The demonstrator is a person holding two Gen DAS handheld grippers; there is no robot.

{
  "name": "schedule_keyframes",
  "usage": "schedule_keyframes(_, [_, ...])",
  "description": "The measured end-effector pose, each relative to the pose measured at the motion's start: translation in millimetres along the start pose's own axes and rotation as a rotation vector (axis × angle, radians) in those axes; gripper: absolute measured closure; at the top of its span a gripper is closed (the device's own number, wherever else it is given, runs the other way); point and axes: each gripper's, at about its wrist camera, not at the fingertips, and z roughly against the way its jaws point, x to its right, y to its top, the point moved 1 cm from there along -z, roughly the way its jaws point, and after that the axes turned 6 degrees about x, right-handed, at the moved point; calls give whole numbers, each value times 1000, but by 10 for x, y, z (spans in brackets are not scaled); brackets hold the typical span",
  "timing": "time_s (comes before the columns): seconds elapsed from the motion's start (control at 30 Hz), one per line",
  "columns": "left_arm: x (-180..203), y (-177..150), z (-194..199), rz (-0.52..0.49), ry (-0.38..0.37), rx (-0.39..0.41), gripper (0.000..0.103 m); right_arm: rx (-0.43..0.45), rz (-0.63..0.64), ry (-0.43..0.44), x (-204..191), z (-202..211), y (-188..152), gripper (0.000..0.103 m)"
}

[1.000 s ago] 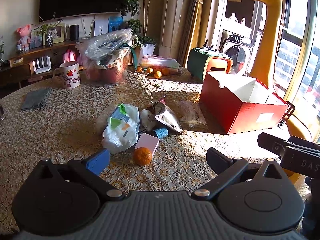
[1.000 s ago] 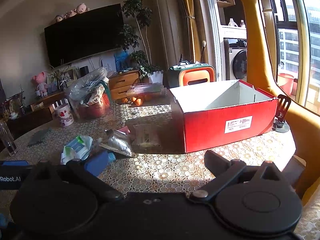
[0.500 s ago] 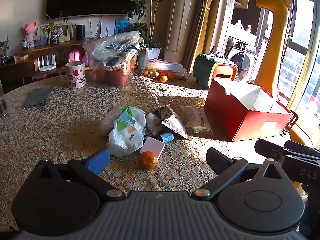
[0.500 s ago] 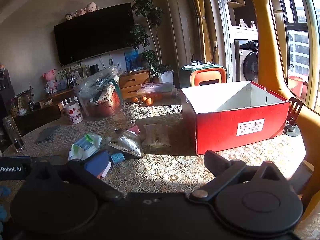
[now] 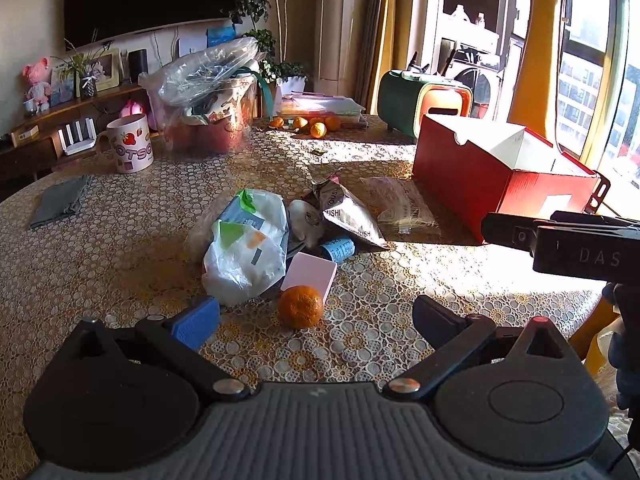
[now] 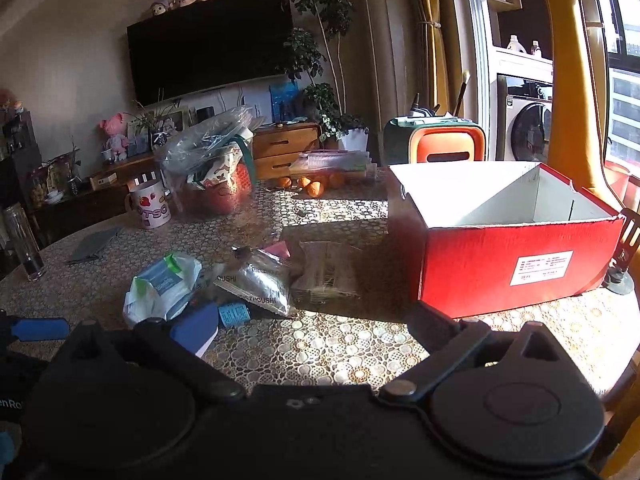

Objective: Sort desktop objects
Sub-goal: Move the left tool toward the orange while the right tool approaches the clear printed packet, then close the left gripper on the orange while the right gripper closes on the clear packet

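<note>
- Over the lace-patterned tablecloth (image 5: 400, 320), the left gripper (image 5: 316, 316) hung spread wide, empty, with the right gripper (image 6: 312, 328) likewise agape.
- Just ahead lay a small orange mandarin (image 5: 301, 306), touching a flat pink card (image 5: 312, 274).
- Behind those sat a crumpled white plastic bag (image 5: 244, 256) and a silver foil snack pouch (image 5: 348, 216).
- Farthest right stood an open red cardboard box (image 6: 516, 264).

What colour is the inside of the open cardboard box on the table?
White inside, red outside: the open cardboard box shows its interior best in the right wrist view.
</note>
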Motion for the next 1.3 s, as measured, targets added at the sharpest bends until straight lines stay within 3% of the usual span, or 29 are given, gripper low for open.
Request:
schedule_keyframes(0.6, [67,-92,-560,-61,46,-43,0,-31,53,-9,-10,-988,232,8])
schedule_keyframes(0.73, [39,-100,-657,-45,56,-52,1,-51,41,-16,-6,-1222,260,17])
schedule_keyframes(0.87, [11,-140,-748,-38,64,-77,12,-70,36,-38,16,-1431,257,17])
schedule_keyframes(1.07, [-30,-171,-826,-16,55,-84,14,-109,39,-68,70,-1698,227,17])
schedule_keyframes(1.3, [-92,-200,-914,4,53,-110,33,-152,46,-85,94,-1911,146,21])
